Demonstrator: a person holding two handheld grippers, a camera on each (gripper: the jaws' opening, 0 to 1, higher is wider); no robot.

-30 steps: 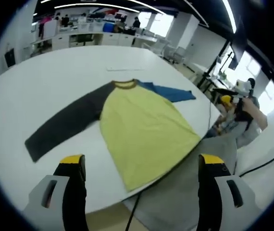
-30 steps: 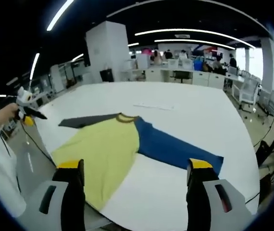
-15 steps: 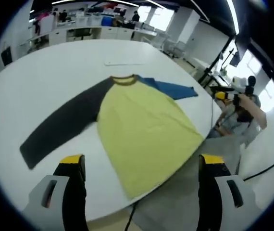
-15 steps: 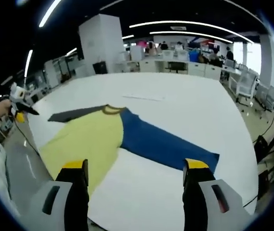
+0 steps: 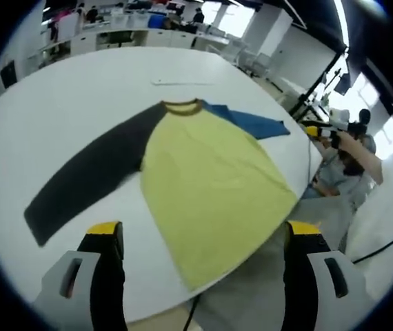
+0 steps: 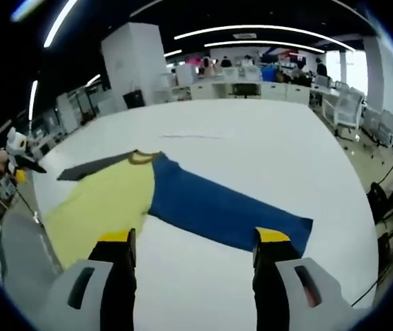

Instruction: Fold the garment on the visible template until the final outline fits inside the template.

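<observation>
Garment point(image 5: 203, 172) lies flat beyond left gripper point(image 5: 200, 241).

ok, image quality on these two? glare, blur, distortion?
Left gripper view: strong fisheye curve on the white table, blown-out window at right, yellow shirt body fairly sharp. Right gripper view: ceiling light streaks, soft edges, blue sleeve clear.

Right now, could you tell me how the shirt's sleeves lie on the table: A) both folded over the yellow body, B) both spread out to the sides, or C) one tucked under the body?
B: the dark grey sleeve and the blue sleeve both stretch flat outward from the yellow body.
</observation>
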